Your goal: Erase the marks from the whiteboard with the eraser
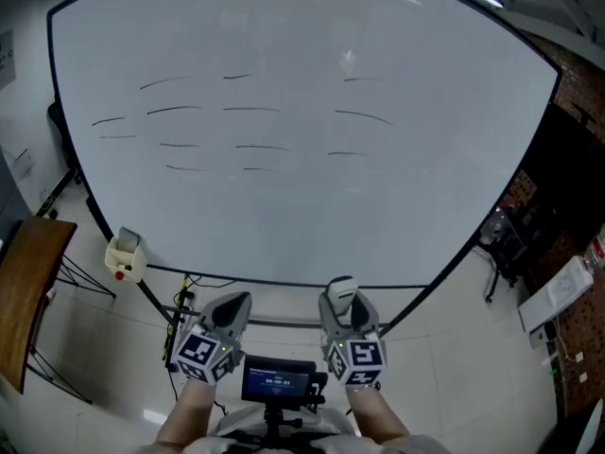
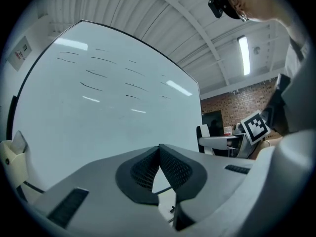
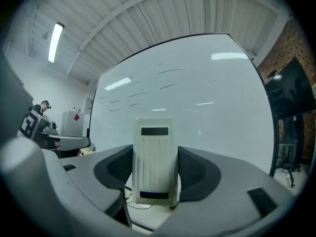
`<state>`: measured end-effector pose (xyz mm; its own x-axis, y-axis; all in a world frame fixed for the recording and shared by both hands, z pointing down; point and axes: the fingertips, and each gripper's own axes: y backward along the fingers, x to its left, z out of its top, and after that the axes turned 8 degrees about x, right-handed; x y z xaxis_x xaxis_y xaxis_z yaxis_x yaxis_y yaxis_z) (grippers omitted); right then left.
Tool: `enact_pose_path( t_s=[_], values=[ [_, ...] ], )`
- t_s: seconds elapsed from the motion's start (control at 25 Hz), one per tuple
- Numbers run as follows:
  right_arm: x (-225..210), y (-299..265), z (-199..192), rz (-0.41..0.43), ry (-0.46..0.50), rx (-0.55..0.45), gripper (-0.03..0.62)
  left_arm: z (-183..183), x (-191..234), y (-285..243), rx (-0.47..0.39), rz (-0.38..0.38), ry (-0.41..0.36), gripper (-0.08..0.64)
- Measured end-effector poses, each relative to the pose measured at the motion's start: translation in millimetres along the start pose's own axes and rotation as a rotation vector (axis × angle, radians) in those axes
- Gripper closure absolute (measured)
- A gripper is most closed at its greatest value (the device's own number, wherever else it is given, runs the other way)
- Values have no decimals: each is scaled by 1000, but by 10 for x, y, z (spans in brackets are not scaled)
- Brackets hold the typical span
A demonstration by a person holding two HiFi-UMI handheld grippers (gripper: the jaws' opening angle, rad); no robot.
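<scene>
Your right gripper clamps the white eraser upright, near the whiteboard's lower edge. Your left gripper is closed and empty. The dashes sit far up, so a tilted eraser could skip strokes.

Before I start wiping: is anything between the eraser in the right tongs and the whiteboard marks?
Nothing visible. The right tongs hold the eraser near the whiteboard's lower edge, with only bare board up to the marks.

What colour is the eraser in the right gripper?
Cream-white eraser, two dark strips; clearest in right gripper view.
</scene>
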<state>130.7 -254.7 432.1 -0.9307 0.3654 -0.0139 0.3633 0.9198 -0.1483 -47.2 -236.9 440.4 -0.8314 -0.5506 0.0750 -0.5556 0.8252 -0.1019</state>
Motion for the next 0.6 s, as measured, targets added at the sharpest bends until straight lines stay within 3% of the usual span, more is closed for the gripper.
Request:
enact_pose_path(
  t_s=[0.32,0.6],
  values=[
    [-476,-487,323,12,20,-46,333,277,123,-676,-40,1,-26,568],
    [-486,-637,662,22,52,-95,333,345,194,-879,-33,-35,-53,568]
  ],
)
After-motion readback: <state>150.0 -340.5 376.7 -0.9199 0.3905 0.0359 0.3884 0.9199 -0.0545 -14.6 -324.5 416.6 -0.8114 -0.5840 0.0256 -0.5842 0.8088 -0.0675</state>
